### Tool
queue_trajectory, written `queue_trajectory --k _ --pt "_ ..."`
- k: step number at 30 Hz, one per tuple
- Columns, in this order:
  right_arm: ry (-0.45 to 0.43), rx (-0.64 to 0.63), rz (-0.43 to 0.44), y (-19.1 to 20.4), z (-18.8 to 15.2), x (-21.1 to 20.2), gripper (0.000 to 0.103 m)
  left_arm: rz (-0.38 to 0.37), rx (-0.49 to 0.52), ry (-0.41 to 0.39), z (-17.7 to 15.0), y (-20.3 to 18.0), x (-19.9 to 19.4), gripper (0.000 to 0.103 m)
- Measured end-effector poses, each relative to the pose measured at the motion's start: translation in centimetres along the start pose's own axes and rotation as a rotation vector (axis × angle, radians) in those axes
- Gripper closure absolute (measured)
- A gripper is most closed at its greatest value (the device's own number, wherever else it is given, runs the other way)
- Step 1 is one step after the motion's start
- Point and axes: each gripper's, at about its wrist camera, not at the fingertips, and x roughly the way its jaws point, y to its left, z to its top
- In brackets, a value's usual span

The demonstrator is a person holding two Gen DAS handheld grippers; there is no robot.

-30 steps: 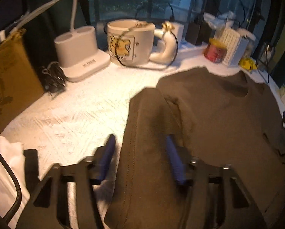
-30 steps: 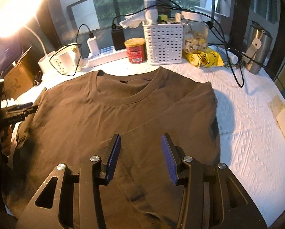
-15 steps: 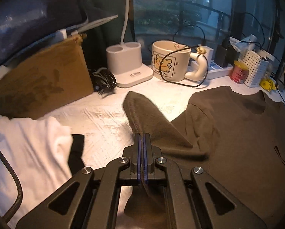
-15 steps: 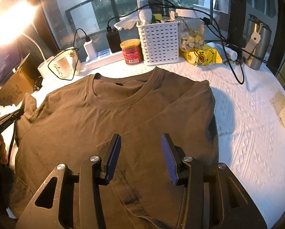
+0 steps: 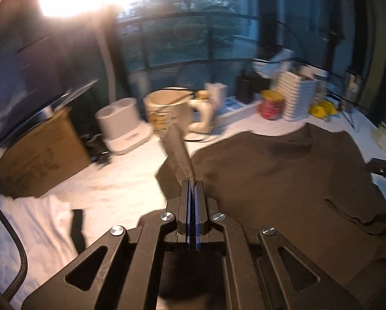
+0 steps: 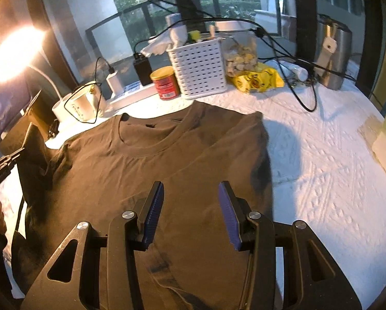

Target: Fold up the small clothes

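A dark brown T-shirt (image 6: 172, 160) lies flat on the white textured table cover, neck toward the window. My left gripper (image 5: 192, 188) is shut on its left sleeve (image 5: 178, 155), which stands lifted off the table in a narrow ridge; the right wrist view shows that sleeve (image 6: 35, 149) raised at the far left with the left gripper (image 6: 21, 152) pinching it. My right gripper (image 6: 190, 201) hangs open over the shirt's lower chest, nothing between its blue pads (image 6: 155, 204). The right sleeve is folded in along the shirt's right edge (image 6: 264, 160).
Along the window edge stand a lamp base (image 5: 120, 126), a cream mug (image 5: 169, 111), a red can (image 6: 166, 82), a white basket (image 6: 199, 69), a yellow bag (image 6: 255, 80) and a steel kettle (image 6: 333, 54) with trailing cables. A cardboard box (image 5: 38, 155) and white cloth (image 5: 30, 227) lie left.
My left gripper closed on the sleeve and lifted it up and toward the shirt's body. The right gripper stayed open and drifted slightly over the shirt.
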Motion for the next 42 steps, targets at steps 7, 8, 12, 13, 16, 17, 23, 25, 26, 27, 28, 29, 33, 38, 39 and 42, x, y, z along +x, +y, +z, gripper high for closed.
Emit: queue_trajectory --k 7,8,12,13,16,17,23,25,26,27,28,29,33,38,39,42 --pt "-0.019 0.054 -0.009 -3.0 -0.9 -1.4 0.056 -0.103 0.077 0.068 -0.2 -5.4 2.1 0.101" --pt "-0.020 0.062 -0.011 -3.4 -1.0 -1.5 0.056 -0.116 0.077 0.089 -0.4 -5.9 2.6 0.101" --pt "-0.019 0.088 -0.025 -4.9 -1.7 -2.0 0.056 -0.168 0.074 0.164 -1.4 -7.7 4.4 0.101" --pt "-0.020 0.093 -0.028 -5.1 -1.8 -2.2 0.056 -0.177 0.073 0.180 -1.7 -8.1 4.6 0.101" --pt "-0.024 0.111 -0.032 -5.8 -2.2 -2.5 0.056 -0.197 0.083 0.240 -2.4 -9.4 5.4 0.101" --pt "-0.026 0.115 -0.033 -5.9 -2.3 -2.6 0.056 -0.202 0.086 0.257 -2.7 -9.7 5.6 0.100" --pt "-0.036 0.109 -0.032 -5.6 -2.4 -3.2 0.056 -0.299 0.067 0.287 -3.4 -9.8 3.4 0.099" --pt "-0.035 0.106 -0.033 -5.5 -2.4 -3.3 0.056 -0.303 0.073 0.264 -3.3 -9.2 1.8 0.099" --pt "-0.034 0.106 -0.034 -5.4 -2.5 -3.3 0.056 -0.297 0.074 0.250 -3.2 -8.7 1.2 0.099" --pt "-0.033 0.106 -0.035 -5.4 -2.5 -3.3 0.056 -0.281 0.071 0.232 -3.1 -7.9 0.3 0.097" --pt "-0.031 0.106 -0.038 -5.3 -2.6 -3.2 0.056 -0.265 0.065 0.222 -3.0 -7.2 0.0 0.094" --pt "-0.030 0.105 -0.040 -5.2 -2.6 -3.2 0.056 -0.237 0.054 0.212 -3.0 -6.3 -0.3 0.083" --pt "-0.028 0.090 -0.037 -4.3 -2.4 -3.1 0.056 -0.131 -0.012 0.195 -3.5 -2.4 -0.2 0.062" --pt "-0.024 0.054 -0.026 -2.7 -2.1 -2.9 0.056 -0.122 -0.077 0.220 -4.9 0.3 1.0 0.055" --pt "-0.023 0.051 -0.026 -2.5 -2.1 -2.9 0.056 -0.128 -0.082 0.226 -5.2 0.3 1.4 0.054" --pt "-0.020 0.037 -0.026 -1.8 -2.1 -2.9 0.056 -0.203 -0.087 0.242 -6.0 -0.2 2.1 0.054"
